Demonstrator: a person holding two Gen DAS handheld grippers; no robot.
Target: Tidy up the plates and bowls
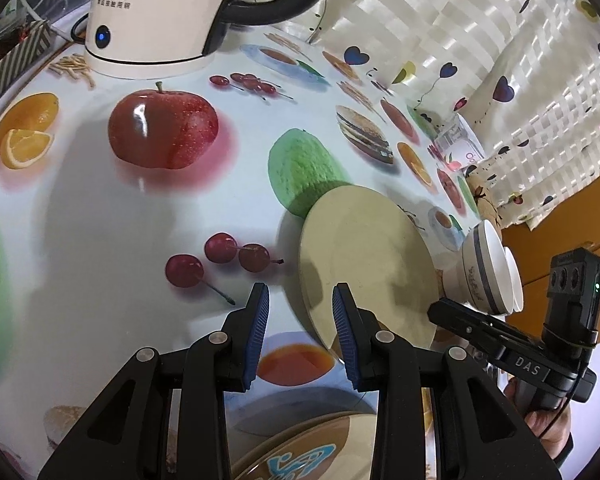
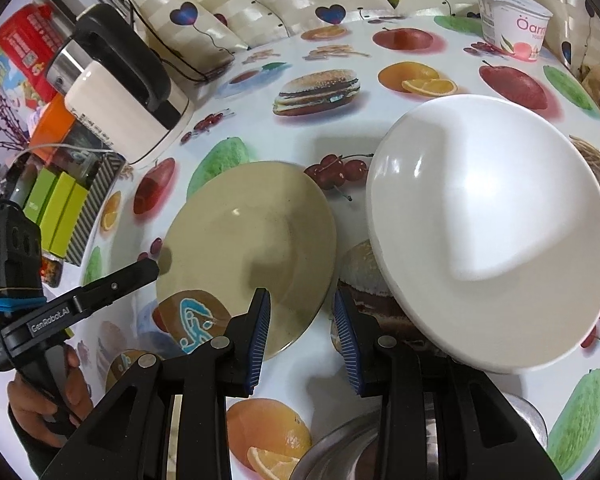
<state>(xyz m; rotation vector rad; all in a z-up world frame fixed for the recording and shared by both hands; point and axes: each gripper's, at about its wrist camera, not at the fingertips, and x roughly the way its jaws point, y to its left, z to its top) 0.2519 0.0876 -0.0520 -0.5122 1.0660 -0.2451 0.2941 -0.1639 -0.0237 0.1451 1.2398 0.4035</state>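
Observation:
A beige plate (image 1: pixel 368 264) (image 2: pixel 252 240) lies flat on the fruit-print tablecloth. To its right sits a large white bowl (image 2: pixel 488 240), which the left wrist view shows side-on as a white bowl with a grey band (image 1: pixel 488 268). My left gripper (image 1: pixel 300 332) hovers open just left of the beige plate's near rim, with nothing between its pads; it also shows at the plate's left edge (image 2: pixel 80 300). My right gripper (image 2: pixel 302 336) stands open above the gap between plate and bowl, and is also visible at the right (image 1: pixel 500 340). A brown plate with a blue pattern (image 1: pixel 300 452) lies under my left gripper.
A white electric kettle (image 1: pixel 160 20) (image 2: pixel 120 112) stands at the back of the table. A yogurt cup (image 2: pixel 512 20) sits by the curtain. Green boxes (image 2: pixel 60 208) crowd the left edge. A metal bowl (image 2: pixel 340 452) lies close under my right gripper.

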